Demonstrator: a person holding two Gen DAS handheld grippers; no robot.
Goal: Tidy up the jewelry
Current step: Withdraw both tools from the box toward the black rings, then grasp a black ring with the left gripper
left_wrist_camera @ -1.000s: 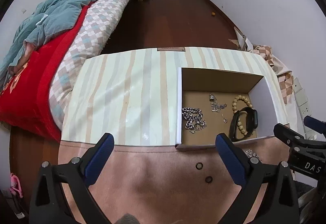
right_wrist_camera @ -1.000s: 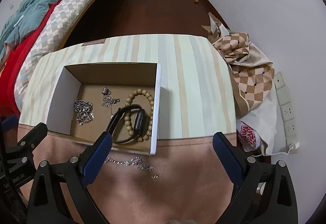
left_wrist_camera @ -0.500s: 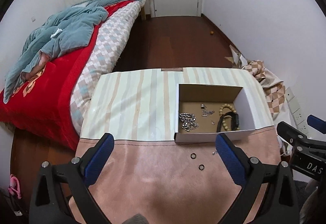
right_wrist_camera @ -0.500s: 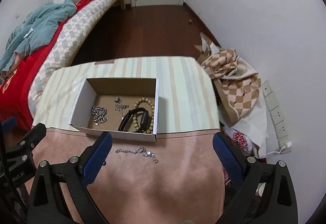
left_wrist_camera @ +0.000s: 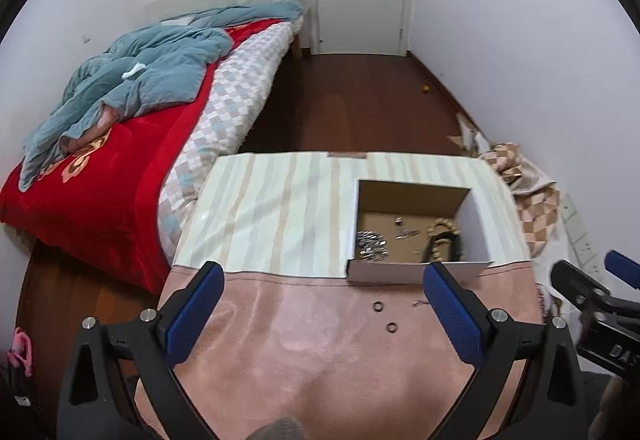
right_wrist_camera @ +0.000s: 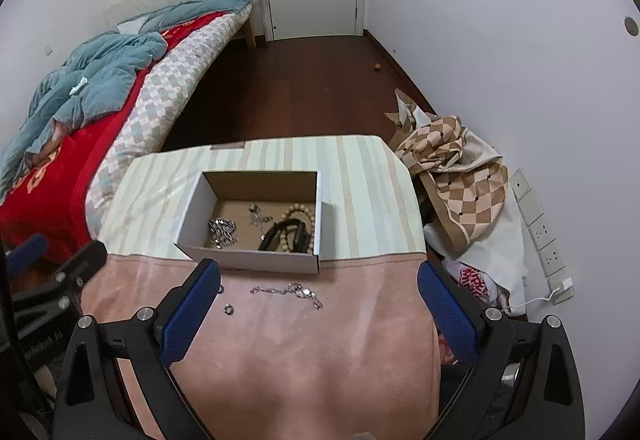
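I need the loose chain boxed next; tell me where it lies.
In the right wrist view, the thin silver chain necklace lies on the pink cloth, just before the white cardboard box.

White cardboard box (right_wrist_camera: 256, 260) sat open on table, brown inside. In it I saw chunky silver chain (right_wrist_camera: 222, 231) at left, small silver piece (right_wrist_camera: 258, 217) mid, wooden bead bracelet (right_wrist_camera: 298, 210) with black band (right_wrist_camera: 286, 234) lying across it (right side). Outside, just before box: thin silver chain (right_wrist_camera: 286, 291) stretched flat, two small rings (left_wrist_camera: 378, 306) (left_wrist_camera: 391, 327) apart from each other.
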